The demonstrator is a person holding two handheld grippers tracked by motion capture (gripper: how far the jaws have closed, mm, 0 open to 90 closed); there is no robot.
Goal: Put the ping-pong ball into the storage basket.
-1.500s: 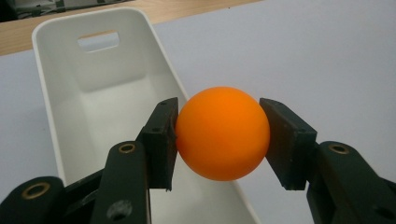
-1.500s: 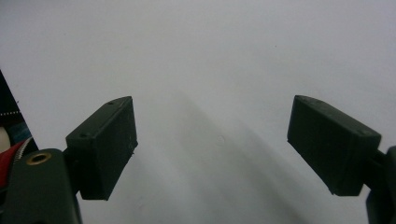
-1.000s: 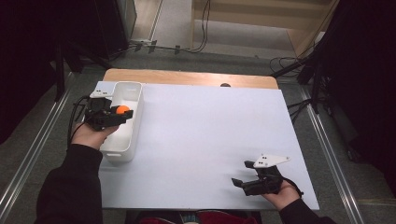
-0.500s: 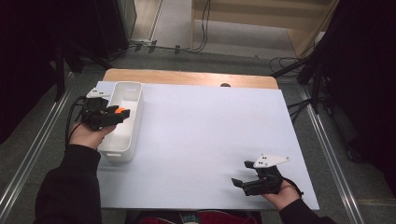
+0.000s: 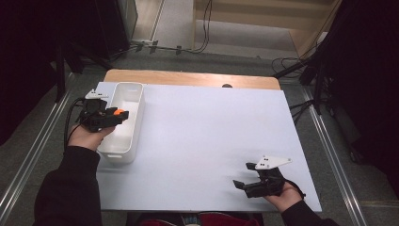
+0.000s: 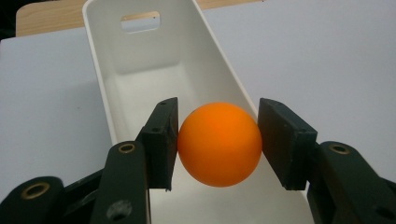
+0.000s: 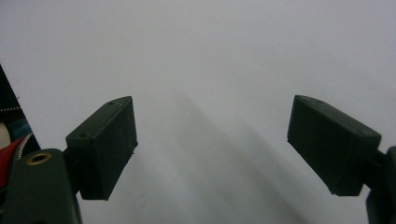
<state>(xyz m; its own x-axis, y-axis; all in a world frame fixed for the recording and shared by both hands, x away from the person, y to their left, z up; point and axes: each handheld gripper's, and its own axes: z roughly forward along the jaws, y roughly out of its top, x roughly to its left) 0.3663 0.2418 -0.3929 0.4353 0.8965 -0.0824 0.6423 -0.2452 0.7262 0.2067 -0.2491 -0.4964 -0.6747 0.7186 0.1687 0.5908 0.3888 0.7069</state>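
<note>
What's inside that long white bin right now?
The white bin looks bare inside as far as it shows. The orange ball, held above it in the left gripper, hides part of its floor.

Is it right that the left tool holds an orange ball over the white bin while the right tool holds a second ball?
Not quite. The left tool does grip the orange ball over the white bin, but the right tool holds nothing: the right gripper view shows its jaws wide apart over the bare white table.
</note>
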